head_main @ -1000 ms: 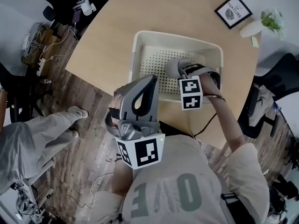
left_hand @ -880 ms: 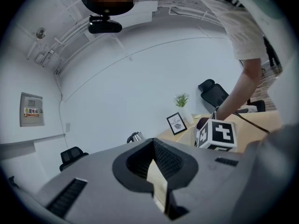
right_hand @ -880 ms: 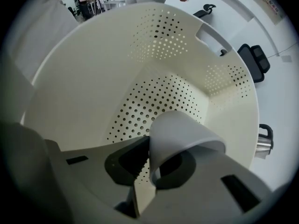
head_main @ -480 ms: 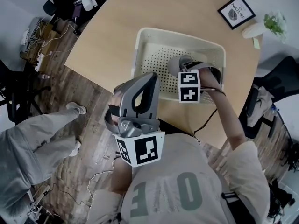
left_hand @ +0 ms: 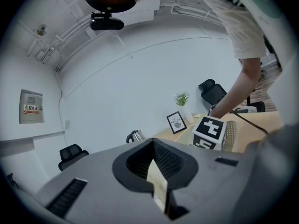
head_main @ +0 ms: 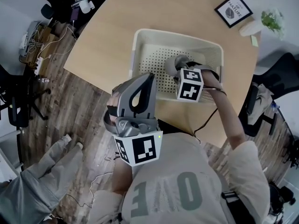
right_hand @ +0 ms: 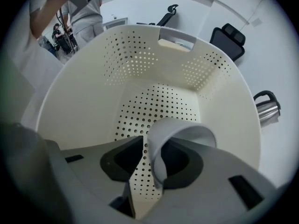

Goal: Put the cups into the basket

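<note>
A cream perforated basket (head_main: pixel 140 36) stands on the round wooden table (head_main: pixel 107 31). My right gripper (head_main: pixel 180 69) reaches down inside it with a grey cup (head_main: pixel 172 65) at its tips. In the right gripper view the cup (right_hand: pixel 182 132) lies on its side over the dotted floor of the basket (right_hand: pixel 84 87). Its wall sits between the jaws of the right gripper (right_hand: pixel 149 157), which are opening, and a gap shows beside the wall. My left gripper (head_main: pixel 148 77) is held up near my chest, off the table edge. It is the left gripper (left_hand: pixel 156 171) with jaws together and nothing held.
A framed picture (head_main: pixel 233 10) and a potted plant (head_main: pixel 261 24) stand at the table's far right. A steel kettle (right_hand: pixel 266 107) shows beyond the basket. Office chairs ring the table. Another person's legs (head_main: pixel 28 190) and cables are on the wooden floor at left.
My right gripper has shifted slightly up and left inside the basket with the cup. The other person's legs have moved toward the lower left. The left gripper has barely moved.
</note>
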The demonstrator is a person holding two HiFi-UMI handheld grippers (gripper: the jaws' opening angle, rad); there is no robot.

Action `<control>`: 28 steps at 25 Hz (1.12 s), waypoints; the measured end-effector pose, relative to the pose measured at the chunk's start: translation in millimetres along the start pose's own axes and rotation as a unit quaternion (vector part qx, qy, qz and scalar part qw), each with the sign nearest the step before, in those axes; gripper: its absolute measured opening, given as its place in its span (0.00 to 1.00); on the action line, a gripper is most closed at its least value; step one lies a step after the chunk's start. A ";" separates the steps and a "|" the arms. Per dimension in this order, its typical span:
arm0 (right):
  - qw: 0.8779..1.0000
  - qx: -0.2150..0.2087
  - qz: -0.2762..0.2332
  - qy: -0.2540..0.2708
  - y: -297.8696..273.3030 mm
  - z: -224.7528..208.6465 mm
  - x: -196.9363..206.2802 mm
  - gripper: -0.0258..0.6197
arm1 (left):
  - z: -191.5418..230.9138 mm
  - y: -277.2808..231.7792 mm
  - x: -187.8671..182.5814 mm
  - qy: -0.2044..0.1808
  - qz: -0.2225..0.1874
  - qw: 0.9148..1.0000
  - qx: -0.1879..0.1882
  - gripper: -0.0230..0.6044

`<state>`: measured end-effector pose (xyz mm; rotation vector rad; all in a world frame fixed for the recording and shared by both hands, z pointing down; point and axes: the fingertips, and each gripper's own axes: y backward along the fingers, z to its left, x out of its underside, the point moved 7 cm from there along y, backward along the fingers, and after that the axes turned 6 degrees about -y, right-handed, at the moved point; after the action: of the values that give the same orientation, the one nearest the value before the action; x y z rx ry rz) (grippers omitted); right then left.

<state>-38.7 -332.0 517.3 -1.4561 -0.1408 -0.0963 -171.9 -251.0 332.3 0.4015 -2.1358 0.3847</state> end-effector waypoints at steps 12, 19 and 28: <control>0.959 0.038 -0.235 -0.157 90.0 -25.0 -9.5 0.30 | -3.1 -4.6 -16.7 -0.010 -0.022 1.000 0.002 0.05; 0.843 0.177 -0.475 -0.180 197.0 -24.0 -15.3 0.08 | -1.0 -6.9 -38.8 -0.021 -0.052 0.998 0.005 0.05; 0.725 0.391 -0.524 -0.218 260.2 35.1 -9.7 0.04 | 6.7 -13.8 -67.1 -0.038 -0.094 0.995 0.012 0.05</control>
<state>-10.3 -267.9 264.1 -0.3623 -1.2483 -0.5463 -134.6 -256.7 274.7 0.6344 -2.1462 0.2914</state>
